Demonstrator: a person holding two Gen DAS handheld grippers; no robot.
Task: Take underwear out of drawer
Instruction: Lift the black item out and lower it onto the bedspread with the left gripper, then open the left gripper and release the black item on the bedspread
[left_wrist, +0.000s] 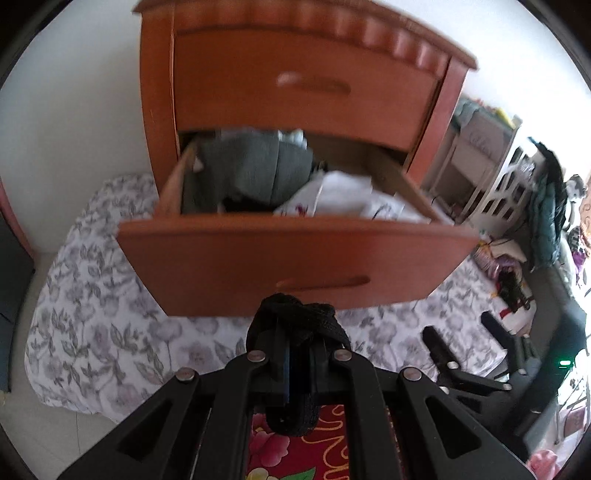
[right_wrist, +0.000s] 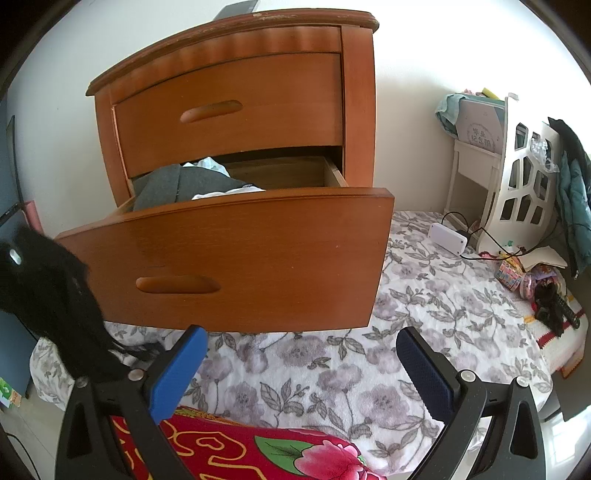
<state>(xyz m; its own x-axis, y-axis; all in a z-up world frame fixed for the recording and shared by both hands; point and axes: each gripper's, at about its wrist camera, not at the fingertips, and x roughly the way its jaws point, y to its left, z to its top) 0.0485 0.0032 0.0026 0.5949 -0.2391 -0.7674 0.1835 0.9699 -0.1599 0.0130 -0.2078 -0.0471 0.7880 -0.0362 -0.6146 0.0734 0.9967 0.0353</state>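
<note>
Between the closed fingers of the left gripper (left_wrist: 295, 332) sits a bunched black garment (left_wrist: 295, 317), presumably the underwear, pinched tight and draped over the tips. Just past those tips hangs the pulled-out drawer (left_wrist: 295, 254), its front panel close ahead and its handle slot nearest the cloth. Beyond the panel, inside the drawer, lie grey clothes (left_wrist: 255, 170) on the far left and white cloth (left_wrist: 343, 195) to the right. A shut upper drawer (left_wrist: 303, 99) overhangs them, leaving only a narrow gap above the pile.

Right gripper (right_wrist: 301, 365) has its blue-padded fingers spread wide with nothing between them, over a floral sheet (right_wrist: 424, 295). Ahead of it the drawer front fills the left and middle. Out to its left the black garment shows again as a dark blurred mass at the frame's edge, touching nothing I can make out.

Only the right view shows the drawer's empty right rear corner, a white box (right_wrist: 447, 237) with a cable, and a white shelf (right_wrist: 517, 184) far to the right. Only the left view looks down into the clothes. Beneath both grippers a red flowered blanket (right_wrist: 240, 450) lies close. Open sheet lies right of the drawer.
</note>
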